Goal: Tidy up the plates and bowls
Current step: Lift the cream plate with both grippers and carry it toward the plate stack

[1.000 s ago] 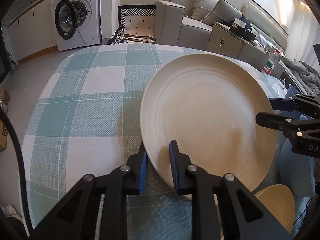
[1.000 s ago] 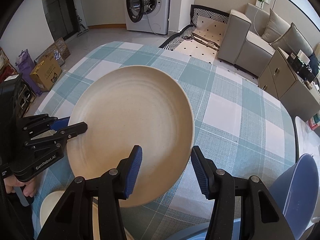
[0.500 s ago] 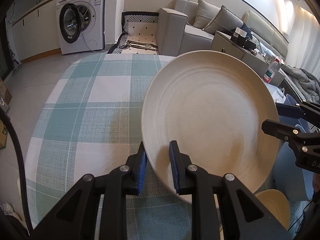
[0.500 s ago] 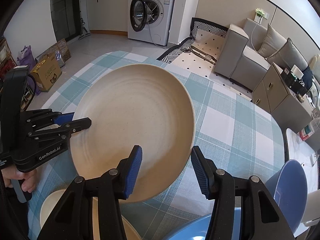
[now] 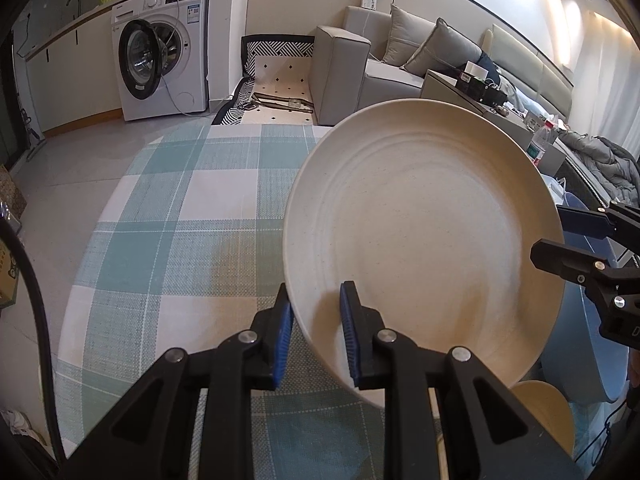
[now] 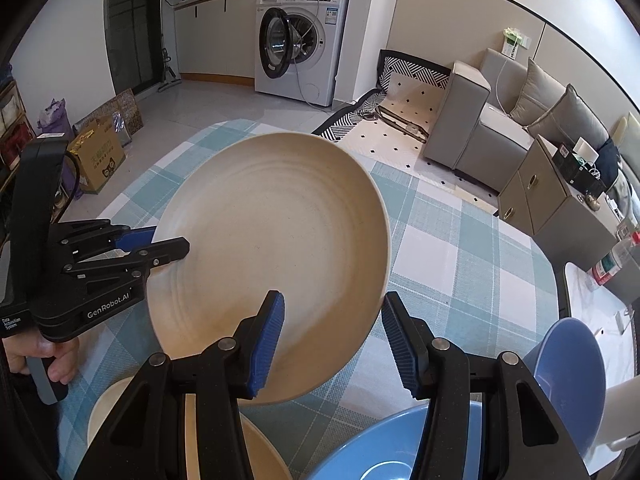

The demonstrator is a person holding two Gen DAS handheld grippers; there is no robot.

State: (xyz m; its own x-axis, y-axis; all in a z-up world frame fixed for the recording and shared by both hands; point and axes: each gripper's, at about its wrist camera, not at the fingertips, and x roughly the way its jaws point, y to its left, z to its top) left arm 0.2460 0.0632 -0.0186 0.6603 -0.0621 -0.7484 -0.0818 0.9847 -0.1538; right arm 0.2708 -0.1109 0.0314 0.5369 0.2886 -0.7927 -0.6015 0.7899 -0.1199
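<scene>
- The large round cream plate (image 5: 424, 240) is lifted above the counter and tilted, with its hollow side toward me.
- My left tool (image 5: 316, 320) pinches the near-left rim of this plate; one blue pad (image 5: 352, 324) is on the inside and the other is under the rim.
- My right tool (image 6: 332, 336) is spread, with nothing between its fingers; it hangs just beside the right edge of the plate, and I cannot tell if it touches.
- Below the plate is the counter with a teal and white checked cloth (image 5: 168, 240).
- At the near edge there are a smaller cream bowl (image 6: 104, 408) and blue bowls (image 6: 568, 364).
- Behind the counter stand a white washing machine (image 6: 300, 36) and a grey sofa (image 5: 400, 64).
</scene>
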